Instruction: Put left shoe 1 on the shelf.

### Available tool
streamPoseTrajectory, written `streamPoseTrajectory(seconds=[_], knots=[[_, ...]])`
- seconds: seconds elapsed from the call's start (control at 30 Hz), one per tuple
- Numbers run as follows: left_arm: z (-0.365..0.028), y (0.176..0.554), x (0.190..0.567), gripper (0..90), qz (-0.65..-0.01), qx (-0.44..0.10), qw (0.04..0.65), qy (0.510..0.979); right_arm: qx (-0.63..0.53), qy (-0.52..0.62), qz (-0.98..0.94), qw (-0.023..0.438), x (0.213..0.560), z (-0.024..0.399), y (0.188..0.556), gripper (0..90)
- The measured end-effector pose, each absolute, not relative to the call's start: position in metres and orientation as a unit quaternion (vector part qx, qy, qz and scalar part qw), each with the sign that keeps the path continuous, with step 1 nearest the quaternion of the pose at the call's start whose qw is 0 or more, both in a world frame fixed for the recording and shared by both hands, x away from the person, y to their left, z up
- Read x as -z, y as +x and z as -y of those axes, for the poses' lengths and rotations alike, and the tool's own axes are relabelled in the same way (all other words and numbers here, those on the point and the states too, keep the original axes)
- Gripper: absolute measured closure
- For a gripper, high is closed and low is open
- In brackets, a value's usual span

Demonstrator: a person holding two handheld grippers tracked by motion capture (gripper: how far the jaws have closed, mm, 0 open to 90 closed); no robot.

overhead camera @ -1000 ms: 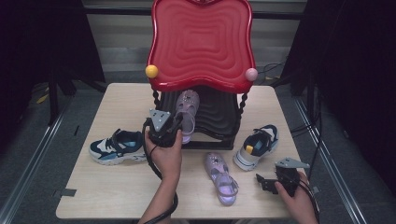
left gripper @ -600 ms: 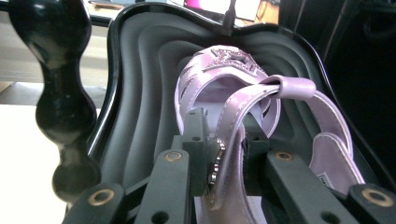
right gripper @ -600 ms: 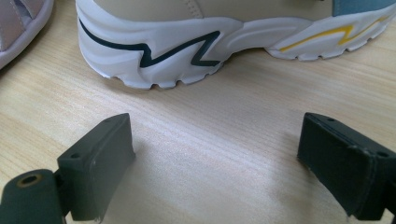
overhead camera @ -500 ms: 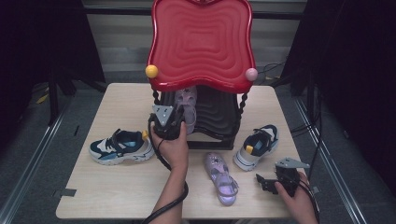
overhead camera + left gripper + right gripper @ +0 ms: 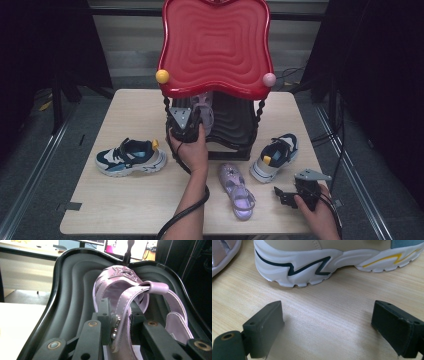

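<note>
My left gripper [image 5: 191, 121] [image 5: 120, 315] is shut on the heel strap of a purple sandal [image 5: 204, 109] [image 5: 117, 287]. It holds the sandal toe-forward over the black ribbed shelf [image 5: 237, 125] [image 5: 67, 290] beneath the red wavy top [image 5: 216, 45]. The matching purple sandal [image 5: 236, 191] [image 5: 220, 250] lies flat on the table near the front. My right gripper [image 5: 287, 196] [image 5: 327, 322] rests open on the wooden table at the front right. Nothing is between its jaws, and the sole of a white, navy and yellow sneaker [image 5: 274, 156] [image 5: 324, 257] lies just ahead of it.
A second blue and white sneaker [image 5: 130, 156] lies on the left of the table [image 5: 125, 205]. The stand has twisted black posts and a yellow ball [image 5: 162, 76] and a pink ball [image 5: 269, 79] at its corners. Dark curtains flank the table.
My left gripper has carried the sandal away from me, up from beside the stand's front to under the red top and over the black shelf. The right gripper has stayed put.
</note>
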State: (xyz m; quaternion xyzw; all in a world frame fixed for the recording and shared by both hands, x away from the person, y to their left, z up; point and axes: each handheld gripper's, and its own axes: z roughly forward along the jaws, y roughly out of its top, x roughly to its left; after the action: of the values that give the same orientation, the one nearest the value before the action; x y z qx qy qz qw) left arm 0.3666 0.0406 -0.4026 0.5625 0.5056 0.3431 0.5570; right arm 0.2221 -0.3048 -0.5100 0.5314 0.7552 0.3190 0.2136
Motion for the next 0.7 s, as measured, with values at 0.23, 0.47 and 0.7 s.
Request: streamPoseTrajectory(seconds=[0.23, 0.47, 0.7], knots=[[-0.037, 0.377, 0.41, 76.1, -0.511, -0.347, 0.552, 0.56, -0.321, 0.529, -0.756, 0.215, 0.51, 0.305, 0.222, 9.8], [-0.039, 0.376, 0.421, 75.9, -0.508, -0.354, 0.542, 0.569, -0.32, 0.526, -0.758, 0.216, 0.51, 0.305, 0.222, 9.8], [-0.04, 0.374, 0.418, 73.7, -0.501, -0.358, 0.524, 0.589, -0.32, 0.528, -0.757, 0.214, 0.51, 0.304, 0.221, 9.8]])
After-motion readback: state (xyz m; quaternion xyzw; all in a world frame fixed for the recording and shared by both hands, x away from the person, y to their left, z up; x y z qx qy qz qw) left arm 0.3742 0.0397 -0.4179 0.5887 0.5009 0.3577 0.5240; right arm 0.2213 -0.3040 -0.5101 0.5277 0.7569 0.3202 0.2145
